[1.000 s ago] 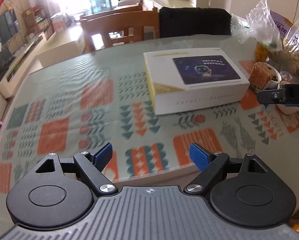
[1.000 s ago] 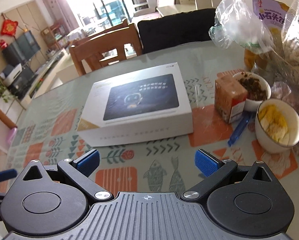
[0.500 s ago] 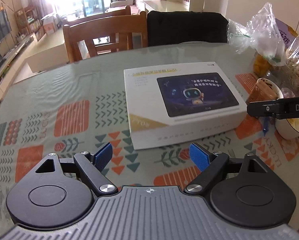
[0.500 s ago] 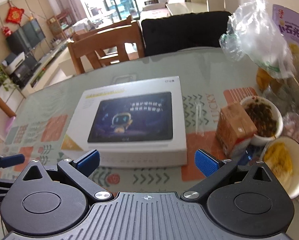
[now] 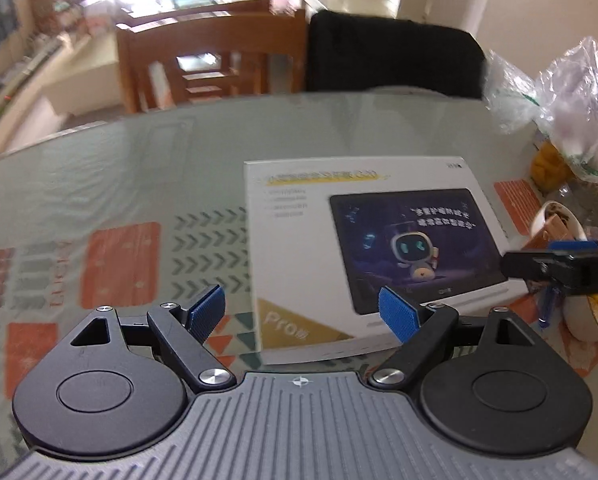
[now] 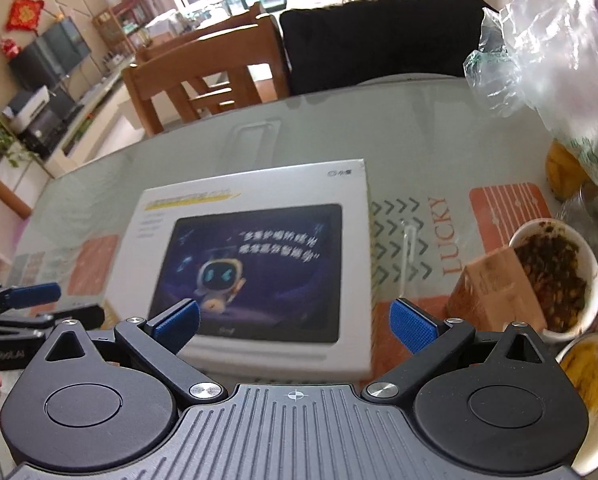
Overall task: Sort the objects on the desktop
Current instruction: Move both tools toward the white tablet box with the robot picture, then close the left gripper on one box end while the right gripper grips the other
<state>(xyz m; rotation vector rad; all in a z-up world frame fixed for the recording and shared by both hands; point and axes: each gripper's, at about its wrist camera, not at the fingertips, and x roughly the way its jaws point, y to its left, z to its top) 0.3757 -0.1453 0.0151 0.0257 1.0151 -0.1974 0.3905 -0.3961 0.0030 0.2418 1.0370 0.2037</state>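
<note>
A white tablet box (image 5: pixel 363 256) lies flat on the patterned table (image 5: pixel 99 184), its lid printed with a dark screen showing a cartoon robot. To its right a small brown carton (image 6: pixel 495 292) stands tilted, touching a white bowl (image 6: pixel 591 280) of dark food.

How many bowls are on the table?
2: a bowl of dark food behind the brown carton, and a bowl of yellow food nearer, at the right edge. Bags may hide others.
</note>
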